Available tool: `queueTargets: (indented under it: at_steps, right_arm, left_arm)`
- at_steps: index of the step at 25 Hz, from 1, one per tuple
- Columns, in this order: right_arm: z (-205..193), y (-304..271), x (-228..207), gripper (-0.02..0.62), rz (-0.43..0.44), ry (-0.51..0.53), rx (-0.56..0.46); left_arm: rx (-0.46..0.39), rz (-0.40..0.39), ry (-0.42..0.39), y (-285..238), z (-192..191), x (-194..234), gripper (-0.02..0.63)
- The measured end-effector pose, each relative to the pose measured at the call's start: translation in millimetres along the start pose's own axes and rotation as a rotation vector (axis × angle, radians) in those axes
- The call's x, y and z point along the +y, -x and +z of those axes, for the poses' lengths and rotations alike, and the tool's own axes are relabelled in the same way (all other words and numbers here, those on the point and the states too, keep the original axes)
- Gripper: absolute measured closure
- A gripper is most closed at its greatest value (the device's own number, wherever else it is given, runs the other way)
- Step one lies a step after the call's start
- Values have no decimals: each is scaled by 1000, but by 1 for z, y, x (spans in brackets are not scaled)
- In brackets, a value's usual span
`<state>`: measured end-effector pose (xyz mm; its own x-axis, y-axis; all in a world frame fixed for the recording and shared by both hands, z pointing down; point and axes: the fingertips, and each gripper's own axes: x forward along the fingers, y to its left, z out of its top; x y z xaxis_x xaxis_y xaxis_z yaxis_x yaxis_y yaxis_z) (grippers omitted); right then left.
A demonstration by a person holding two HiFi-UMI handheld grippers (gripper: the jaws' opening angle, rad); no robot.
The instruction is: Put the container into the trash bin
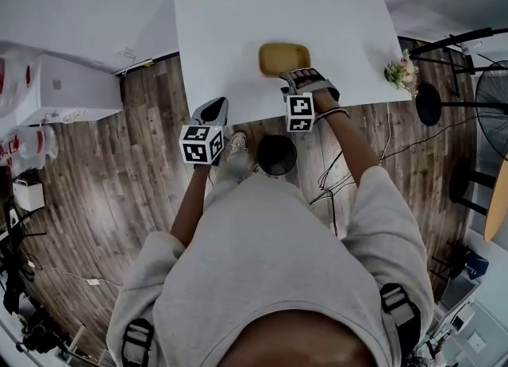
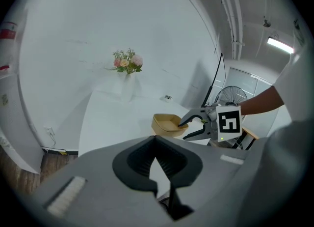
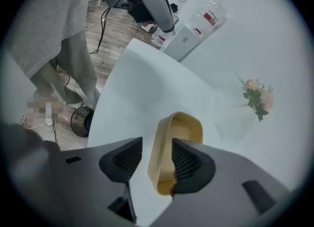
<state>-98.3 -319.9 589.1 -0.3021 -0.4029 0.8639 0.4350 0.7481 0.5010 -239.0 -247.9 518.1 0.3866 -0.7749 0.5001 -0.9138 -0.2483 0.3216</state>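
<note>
Grey-shirted torso (image 1: 262,278) fills foot of head view, both grippers reaching out beyond it. Right gripper (image 1: 305,79) jaws spread wide, straddling near wall of yellow container (image 1: 283,59): one pad inside, one outside, neither pressing yet. Container sits on white table (image 1: 238,32), near front edge. Left gripper (image 1: 214,106) jaws pressed together, empty, off table. Black trash bin (image 1: 276,155) on floor just below edge. Advice: seat wall deep between pads, squeeze squarely before lifting; thin wall likely flexes

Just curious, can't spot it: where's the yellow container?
In the head view the container sits on the white table's near edge, the right gripper's fingers straddling its wall.
</note>
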Motion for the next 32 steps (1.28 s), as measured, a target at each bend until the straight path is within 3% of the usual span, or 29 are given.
queueTargets:
  at_steps: [12,18,32]
  right_arm:
    - [-10,-34,-4,430,76,-33,39]
    - [-12,-39,-8,521,56,-36,55]
    - [-10,-34,-3,563,40,-82,61]
  left_arm:
    - [12,25,11,3,-3,15,597]
    - [18,22,9,0,-4,18,597]
    - [34,-16,-10,-8,-3,12,595]
